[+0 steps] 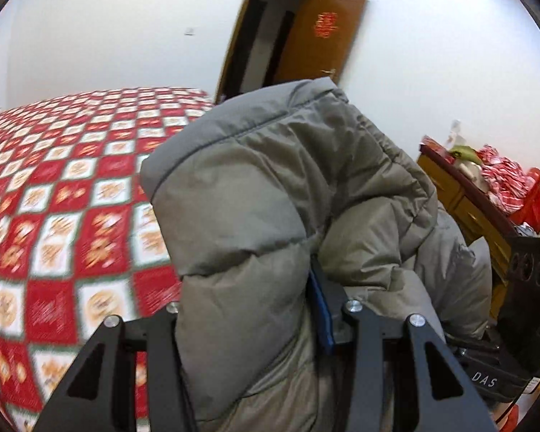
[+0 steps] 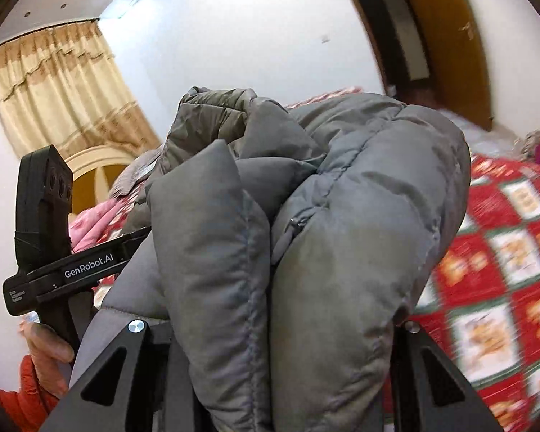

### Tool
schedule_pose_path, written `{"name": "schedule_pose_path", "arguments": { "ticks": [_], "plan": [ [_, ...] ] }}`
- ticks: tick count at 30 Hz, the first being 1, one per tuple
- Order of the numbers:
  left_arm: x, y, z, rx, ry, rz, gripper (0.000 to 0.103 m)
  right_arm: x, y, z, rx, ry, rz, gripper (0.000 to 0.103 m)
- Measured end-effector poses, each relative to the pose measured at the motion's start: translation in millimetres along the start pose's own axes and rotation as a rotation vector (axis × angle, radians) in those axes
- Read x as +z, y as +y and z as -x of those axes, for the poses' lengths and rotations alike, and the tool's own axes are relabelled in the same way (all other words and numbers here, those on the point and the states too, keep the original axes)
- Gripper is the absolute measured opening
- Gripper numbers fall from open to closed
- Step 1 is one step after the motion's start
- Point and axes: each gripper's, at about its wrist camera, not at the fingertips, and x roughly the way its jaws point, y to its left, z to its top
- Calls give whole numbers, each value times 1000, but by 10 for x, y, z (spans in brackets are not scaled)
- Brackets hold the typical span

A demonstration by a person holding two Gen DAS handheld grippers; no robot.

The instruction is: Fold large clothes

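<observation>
A puffy grey down jacket (image 1: 270, 187) hangs bunched up in the air above the bed. In the left wrist view my left gripper (image 1: 248, 298) is shut on a thick fold of it, and a blue pad (image 1: 322, 309) presses the fabric on the right side. In the right wrist view the same jacket (image 2: 342, 216) bulges out between the fingers of my right gripper (image 2: 273, 324), which is shut on another bundle of it. The fabric hides the fingertips of both grippers. The two grippers are close together, side by side.
A bed with a red and white checked quilt (image 1: 72, 198) lies below and beyond. A brown door (image 1: 316, 36) stands open behind it. A wooden desk (image 1: 460, 201) with red bags is on the right. A hand (image 2: 50, 352) with an orange sleeve holds the left gripper's handle.
</observation>
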Motion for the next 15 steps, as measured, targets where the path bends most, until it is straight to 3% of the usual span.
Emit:
{"name": "schedule_pose_path", "arguments": {
  "ticks": [7, 15],
  "plan": [
    [284, -327, -627, -18, 48, -13, 47, 370, -540, -28, -132, -6, 24, 33],
    [342, -292, -1476, 46, 176, 66, 47, 540, -1118, -668, -208, 109, 37, 33]
  ]
}}
